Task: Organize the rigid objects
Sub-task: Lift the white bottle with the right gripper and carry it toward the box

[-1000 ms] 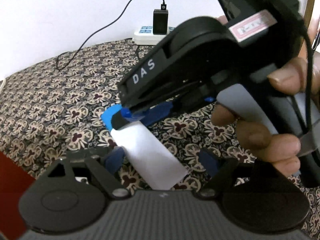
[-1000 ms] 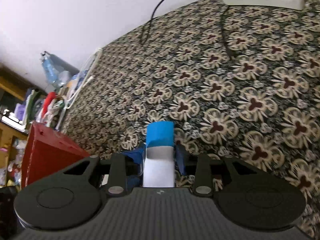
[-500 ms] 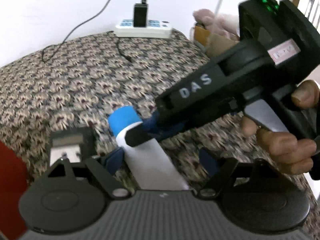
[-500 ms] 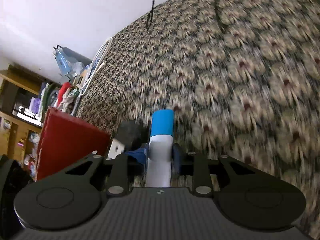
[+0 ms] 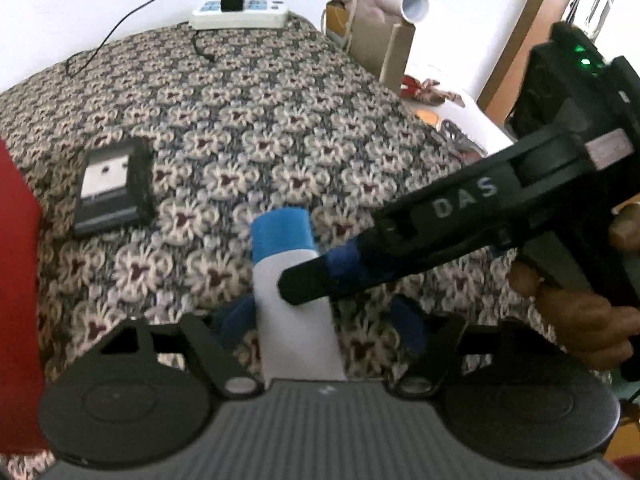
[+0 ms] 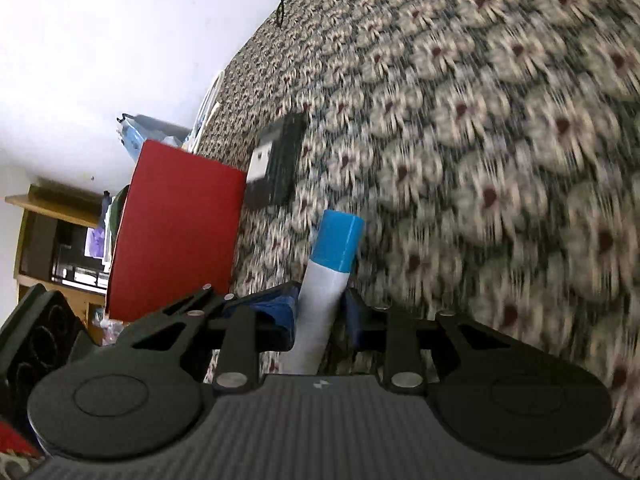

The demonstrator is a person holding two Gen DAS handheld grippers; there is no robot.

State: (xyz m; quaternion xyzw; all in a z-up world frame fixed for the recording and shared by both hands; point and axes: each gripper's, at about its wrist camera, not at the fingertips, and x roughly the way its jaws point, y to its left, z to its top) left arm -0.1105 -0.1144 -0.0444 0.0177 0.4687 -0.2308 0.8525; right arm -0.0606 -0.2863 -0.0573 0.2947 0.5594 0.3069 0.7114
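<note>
1. A red box [image 5: 16, 280] is seen at the far left edge of the patterned cloth [image 5: 280, 120].
2. Just beside it, a small black device [image 5: 112, 188] with a silver plate is laid flat on the cloth.
3. The left gripper [image 5: 320, 328] is held with its blue pads apart and has just been closing; the white tube with a blue cap [image 5: 288, 280] stands between them, and contact cannot be told.
4. The tube is clamped by the right gripper [image 6: 322, 316], whose jaws are pressed against its white body, the cap pointing away above the cloth.
5. A hand [image 5: 580, 312] is wrapped around the right gripper's handle.
</note>
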